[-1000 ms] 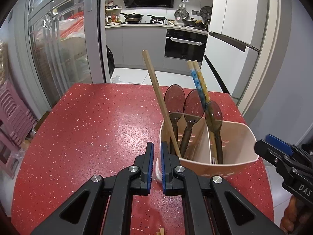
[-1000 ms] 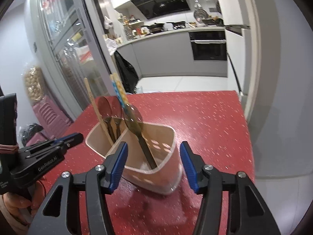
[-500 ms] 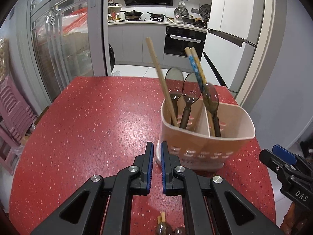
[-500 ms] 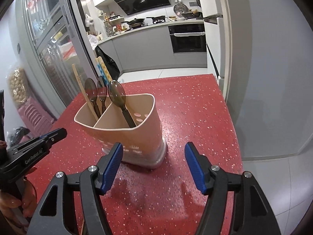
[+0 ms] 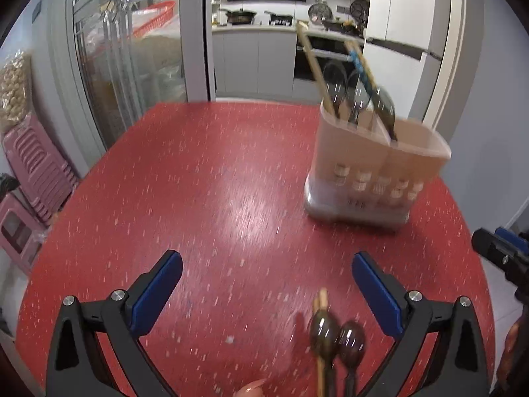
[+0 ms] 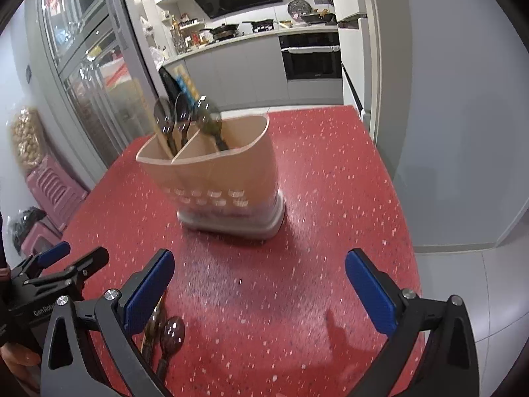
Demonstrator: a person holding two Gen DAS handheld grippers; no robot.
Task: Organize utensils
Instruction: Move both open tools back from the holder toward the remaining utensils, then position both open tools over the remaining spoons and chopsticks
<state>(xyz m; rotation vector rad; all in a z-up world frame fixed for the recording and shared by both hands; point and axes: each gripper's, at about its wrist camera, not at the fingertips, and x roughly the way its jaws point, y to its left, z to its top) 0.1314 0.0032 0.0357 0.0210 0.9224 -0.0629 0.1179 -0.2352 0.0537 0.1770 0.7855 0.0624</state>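
Observation:
A beige two-compartment utensil holder (image 5: 377, 172) (image 6: 224, 178) stands on the red speckled table (image 5: 205, 198) (image 6: 330, 198), with dark spoons (image 5: 353, 106) and chopsticks (image 5: 314, 63) upright in it. Two dark spoons (image 5: 337, 334) (image 6: 168, 330) and a chopstick (image 5: 322, 301) lie flat at the table's near edge. My left gripper (image 5: 266, 281) hovers just above and behind them, jaws opening wide, nothing between them. My right gripper (image 6: 259, 281) stands in front of the holder, jaws opening, holding nothing; the loose spoons lie by its left finger (image 6: 148, 287).
The table's right edge drops to a grey tiled floor (image 6: 479, 297). Pink plastic stools (image 5: 36, 172) stand left of the table beside a glass-door cabinet (image 5: 132, 66). A kitchen counter with an oven (image 6: 310, 56) lies beyond the far edge.
Both grippers pulled back from the holder toward the near edge. The left jaws went from shut to wide open; the right jaws widened. Loose spoons came into view below.

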